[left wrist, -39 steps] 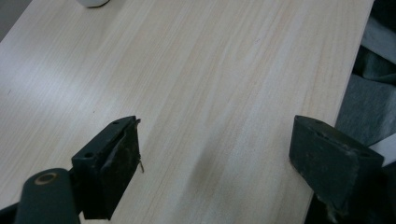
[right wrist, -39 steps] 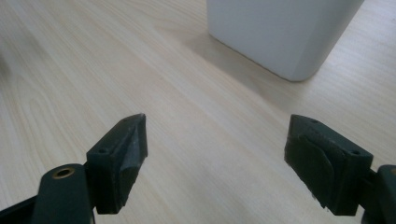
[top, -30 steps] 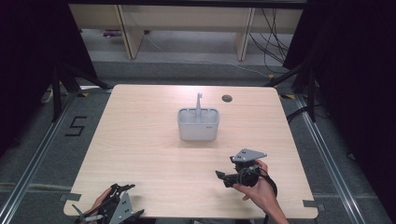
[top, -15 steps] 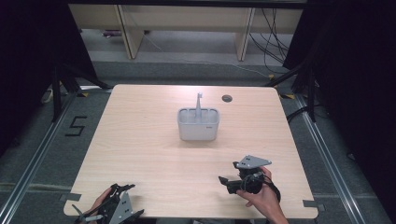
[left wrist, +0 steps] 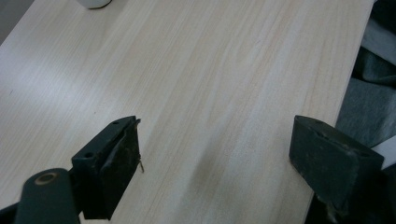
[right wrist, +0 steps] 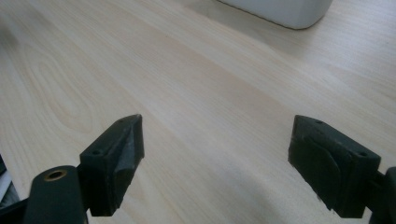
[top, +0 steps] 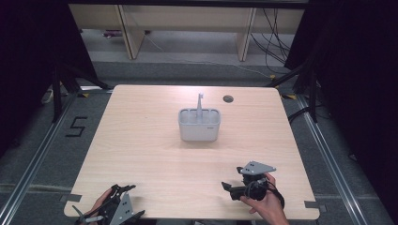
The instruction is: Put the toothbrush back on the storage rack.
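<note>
A white holder with compartments stands upright near the table's middle, and a pale toothbrush sticks up out of it. My left gripper rests at the front left corner of the table, open, with bare wood between its jaws. My right gripper is held low over the front right of the table, open and holding nothing. The holder's lower edge shows at the top of the right gripper view, and its corner at the top of the left gripper view.
The wooden table has a small round grommet hole at the back right. Shelving and cables stand behind the table. Metal rails run along the floor on both sides.
My right gripper has drawn back toward the front edge of the table and slightly right. The left gripper has stayed where it was.
</note>
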`<state>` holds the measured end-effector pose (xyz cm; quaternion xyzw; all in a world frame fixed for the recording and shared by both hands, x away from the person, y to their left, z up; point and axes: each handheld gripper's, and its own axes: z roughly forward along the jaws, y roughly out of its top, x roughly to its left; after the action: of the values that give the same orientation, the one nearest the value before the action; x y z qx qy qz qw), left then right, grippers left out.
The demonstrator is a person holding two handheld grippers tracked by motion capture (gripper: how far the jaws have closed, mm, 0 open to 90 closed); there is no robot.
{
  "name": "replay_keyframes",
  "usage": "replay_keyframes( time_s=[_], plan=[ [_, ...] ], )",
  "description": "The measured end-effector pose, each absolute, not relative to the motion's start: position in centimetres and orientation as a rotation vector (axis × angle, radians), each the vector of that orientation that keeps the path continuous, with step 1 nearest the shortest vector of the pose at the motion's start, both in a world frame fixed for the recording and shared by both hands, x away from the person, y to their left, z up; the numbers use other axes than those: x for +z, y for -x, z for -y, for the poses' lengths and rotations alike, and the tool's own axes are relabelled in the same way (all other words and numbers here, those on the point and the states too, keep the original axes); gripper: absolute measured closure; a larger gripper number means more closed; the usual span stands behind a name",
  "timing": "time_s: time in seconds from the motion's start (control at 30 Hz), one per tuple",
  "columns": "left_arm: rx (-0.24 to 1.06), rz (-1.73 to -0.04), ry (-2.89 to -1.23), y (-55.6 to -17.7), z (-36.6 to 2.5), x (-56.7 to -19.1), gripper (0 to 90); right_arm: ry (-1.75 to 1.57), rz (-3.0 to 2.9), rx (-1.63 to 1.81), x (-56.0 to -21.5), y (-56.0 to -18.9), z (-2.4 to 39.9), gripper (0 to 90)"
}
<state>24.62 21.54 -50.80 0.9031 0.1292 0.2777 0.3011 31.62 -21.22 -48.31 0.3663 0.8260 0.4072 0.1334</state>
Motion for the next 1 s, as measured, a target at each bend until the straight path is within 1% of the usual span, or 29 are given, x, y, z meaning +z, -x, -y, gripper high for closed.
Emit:
replay_keyframes(
  time_s=[0.23,0.37,0.43,0.57,1.0],
  plan=[
    [0.738,-0.346,-2.403,-24.6,-21.6,-50.8,15.8,-1.079,-2.382,1.182,-48.6,-30.8,21.3,17.2],
    [0.737,-0.342,-2.401,-24.6,-21.6,-50.7,15.9,-1.092,-2.389,1.163,-48.6,-30.3,21.3,17.2],
    [0.751,-0.354,-2.392,-24.6,-21.5,-50.9,15.9,-1.047,-2.387,1.160,-48.6,-30.3,21.5,17.2],
    [0.737,-0.341,-2.397,-24.6,-21.6,-50.8,15.8,-1.034,-2.387,1.163,-48.7,-30.0,21.7,17.2],
    [0.738,-0.342,-2.397,-24.6,-21.6,-50.8,15.8,-1.056,-2.378,1.110,-48.9,-28.7,22.6,17.8]
  ],
)
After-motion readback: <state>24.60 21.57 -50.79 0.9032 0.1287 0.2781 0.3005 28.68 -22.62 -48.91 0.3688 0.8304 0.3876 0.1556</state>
